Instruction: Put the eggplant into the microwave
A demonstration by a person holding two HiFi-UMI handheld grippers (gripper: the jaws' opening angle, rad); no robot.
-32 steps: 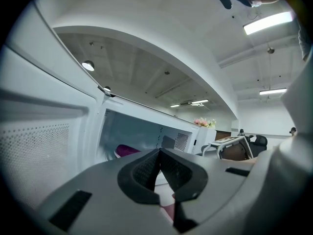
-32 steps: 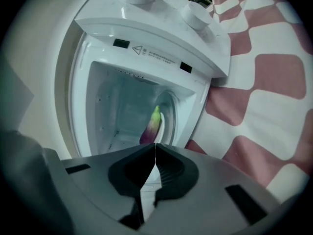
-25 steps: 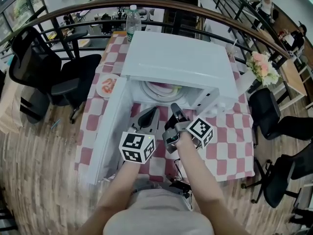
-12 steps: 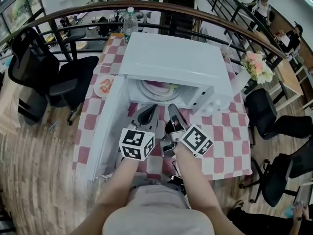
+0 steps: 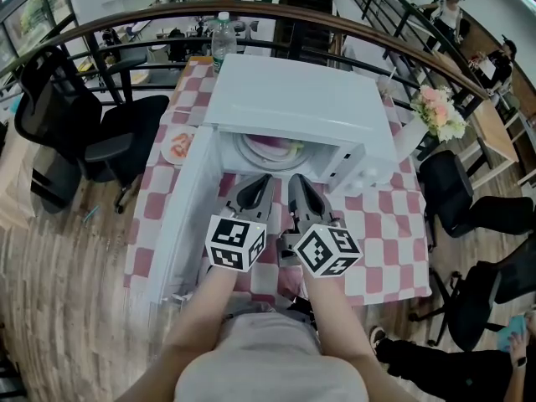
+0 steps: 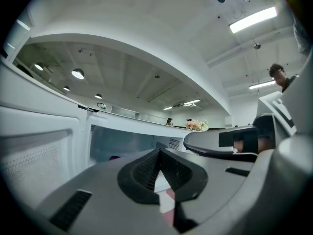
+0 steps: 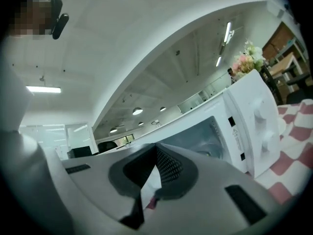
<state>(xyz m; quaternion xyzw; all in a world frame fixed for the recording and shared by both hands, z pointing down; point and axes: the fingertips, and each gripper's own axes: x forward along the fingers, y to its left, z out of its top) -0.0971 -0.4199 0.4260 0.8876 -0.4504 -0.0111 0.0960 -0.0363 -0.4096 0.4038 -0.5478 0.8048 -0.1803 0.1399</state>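
microwave [image 5: 301, 99]: smooth, glossy | tablecloth [image 5: 394, 224]: checked cloth | floor [image 5: 75, 258]: wood planks

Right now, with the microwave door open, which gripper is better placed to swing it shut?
Left. The microwave door hangs open on the left side, beside the left gripper; the right gripper sits farther from it, before the opening. Both grippers are shut, empty.

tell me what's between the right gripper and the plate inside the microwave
Nothing; the head view shows only the microwave's bare floor between the shut right gripper and the plate.
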